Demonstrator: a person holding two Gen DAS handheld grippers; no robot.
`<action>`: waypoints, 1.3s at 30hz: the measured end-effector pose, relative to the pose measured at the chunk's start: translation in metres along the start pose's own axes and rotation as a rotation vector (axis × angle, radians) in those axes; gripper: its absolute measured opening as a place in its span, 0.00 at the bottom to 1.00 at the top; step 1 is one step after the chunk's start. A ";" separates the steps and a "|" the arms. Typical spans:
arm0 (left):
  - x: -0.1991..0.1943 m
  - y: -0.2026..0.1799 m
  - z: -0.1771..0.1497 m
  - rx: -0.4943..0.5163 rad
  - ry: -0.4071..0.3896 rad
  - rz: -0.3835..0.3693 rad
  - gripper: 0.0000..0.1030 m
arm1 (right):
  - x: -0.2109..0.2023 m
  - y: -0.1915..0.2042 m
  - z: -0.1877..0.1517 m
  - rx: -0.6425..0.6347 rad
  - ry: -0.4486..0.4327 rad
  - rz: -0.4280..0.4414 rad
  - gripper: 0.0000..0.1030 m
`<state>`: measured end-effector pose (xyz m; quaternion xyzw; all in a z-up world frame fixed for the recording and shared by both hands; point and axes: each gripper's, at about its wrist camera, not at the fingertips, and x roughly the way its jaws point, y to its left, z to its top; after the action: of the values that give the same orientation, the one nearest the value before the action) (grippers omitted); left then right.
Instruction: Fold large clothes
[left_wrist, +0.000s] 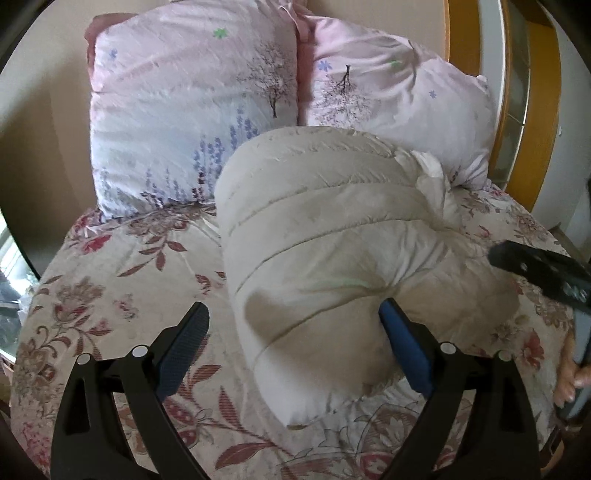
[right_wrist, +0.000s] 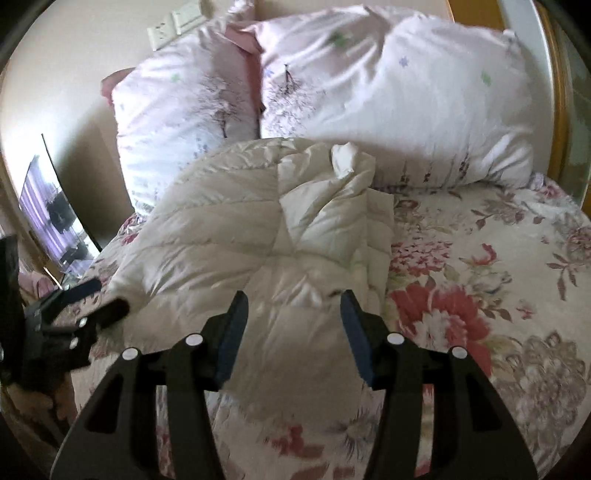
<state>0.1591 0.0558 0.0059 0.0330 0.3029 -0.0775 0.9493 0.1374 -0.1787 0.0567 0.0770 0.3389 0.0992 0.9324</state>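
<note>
A cream quilted puffer jacket (left_wrist: 332, 236) lies folded into a thick bundle on the floral bed cover (left_wrist: 122, 295); it also shows in the right wrist view (right_wrist: 258, 229). My left gripper (left_wrist: 293, 314) is open, its right blue pad pressed against the bundle's near edge, its left pad over the bed cover. My right gripper (right_wrist: 293, 306) is open and empty just above the bundle's near end. In the left wrist view the right gripper (left_wrist: 535, 273) shows at the right edge. In the right wrist view the left gripper (right_wrist: 96, 299) shows at the left.
Two pink floral pillows (left_wrist: 192, 107) (right_wrist: 399, 96) lean against the headboard behind the jacket. A wooden frame (left_wrist: 469, 55) stands at the right. A screen (right_wrist: 51, 221) stands left of the bed. Wall sockets (right_wrist: 177, 26) sit above the pillows.
</note>
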 end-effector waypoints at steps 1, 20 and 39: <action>0.001 0.000 0.000 0.000 0.003 0.005 0.92 | -0.003 0.002 -0.003 -0.013 0.000 -0.007 0.51; 0.024 -0.011 -0.017 -0.022 0.064 0.024 0.98 | 0.037 -0.005 -0.031 0.004 0.150 -0.053 0.59; -0.012 -0.007 -0.032 -0.105 -0.002 0.095 0.99 | -0.016 -0.015 -0.032 -0.002 -0.017 -0.355 0.98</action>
<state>0.1299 0.0537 -0.0128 -0.0027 0.3038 -0.0162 0.9526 0.1064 -0.1943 0.0397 0.0156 0.3392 -0.0674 0.9382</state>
